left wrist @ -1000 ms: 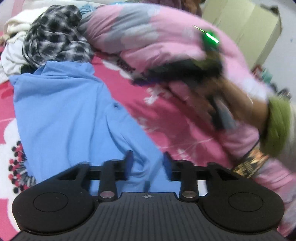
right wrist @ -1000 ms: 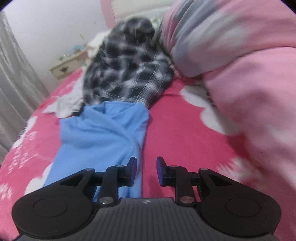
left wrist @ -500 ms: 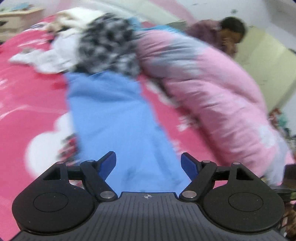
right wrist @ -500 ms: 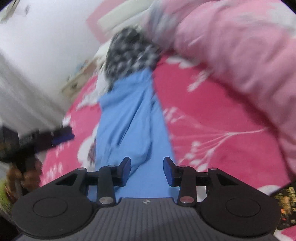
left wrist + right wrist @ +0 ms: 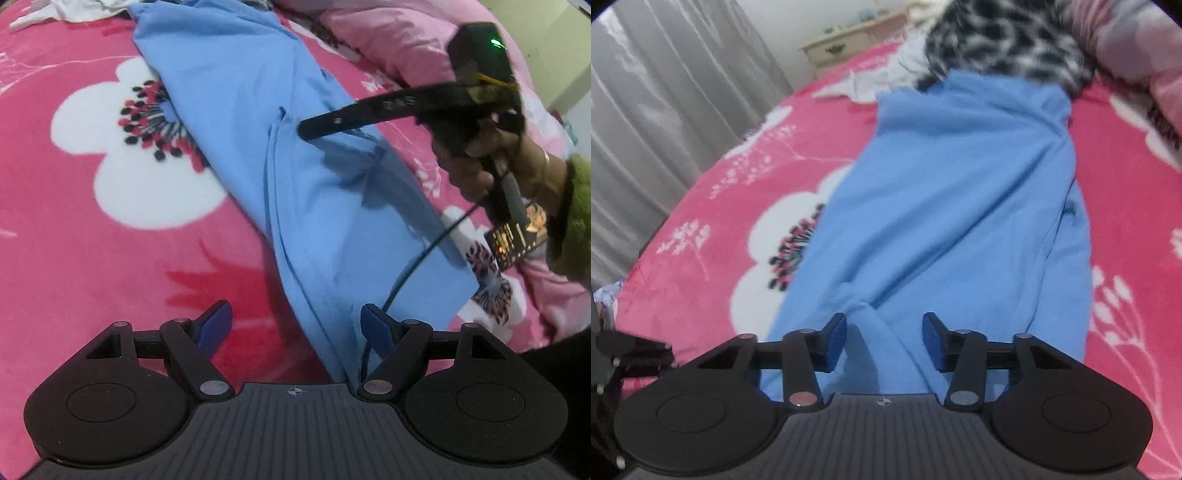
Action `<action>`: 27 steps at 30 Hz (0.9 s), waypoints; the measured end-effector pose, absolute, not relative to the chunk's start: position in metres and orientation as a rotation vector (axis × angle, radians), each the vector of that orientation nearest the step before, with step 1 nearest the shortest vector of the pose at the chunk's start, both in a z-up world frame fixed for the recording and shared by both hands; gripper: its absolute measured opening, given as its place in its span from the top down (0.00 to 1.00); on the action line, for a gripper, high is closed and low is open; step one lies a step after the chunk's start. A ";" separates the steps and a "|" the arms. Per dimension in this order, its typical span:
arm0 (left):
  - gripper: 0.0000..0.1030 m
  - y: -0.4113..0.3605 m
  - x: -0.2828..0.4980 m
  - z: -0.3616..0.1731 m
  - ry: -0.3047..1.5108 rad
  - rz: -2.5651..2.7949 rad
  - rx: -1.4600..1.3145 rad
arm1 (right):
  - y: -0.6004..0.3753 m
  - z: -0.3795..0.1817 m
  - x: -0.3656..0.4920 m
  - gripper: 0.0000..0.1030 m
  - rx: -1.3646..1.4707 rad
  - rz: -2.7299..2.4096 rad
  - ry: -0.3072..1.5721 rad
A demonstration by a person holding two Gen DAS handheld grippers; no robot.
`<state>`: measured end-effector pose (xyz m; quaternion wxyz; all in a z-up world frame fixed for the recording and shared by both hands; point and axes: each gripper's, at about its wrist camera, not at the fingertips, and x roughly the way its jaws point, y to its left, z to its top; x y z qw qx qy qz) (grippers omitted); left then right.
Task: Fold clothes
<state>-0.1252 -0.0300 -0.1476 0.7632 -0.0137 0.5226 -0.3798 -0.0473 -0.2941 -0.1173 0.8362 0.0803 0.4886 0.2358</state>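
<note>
No legible text, labels, brands or numbers anywhere; any markings are too blurred to make out.

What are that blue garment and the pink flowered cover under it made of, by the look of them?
The blue garment looks like thin, matte knit cotton or a blend: it lies in soft creases without shine. The pink floral blanket looks like plush fleece, probably synthetic: its surface is fuzzy with a faint sheen. Neither can be confirmed by sight.

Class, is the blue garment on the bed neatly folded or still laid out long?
Laid out long: the blue garment stretches along the bed, creased, not stacked.
</note>
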 end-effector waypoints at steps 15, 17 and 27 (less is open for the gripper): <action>0.44 -0.039 -0.141 -0.145 0.985 -0.865 0.042 | -0.355 -0.070 -0.183 0.97 0.206 0.548 0.931; 0.44 -0.042 -0.146 -0.143 0.967 -0.888 0.067 | -0.362 -0.077 -0.199 0.97 0.150 0.506 0.973; 0.44 -0.054 -0.171 -0.141 0.967 -0.940 0.165 | -0.398 -0.099 -0.252 0.94 0.350 0.260 0.989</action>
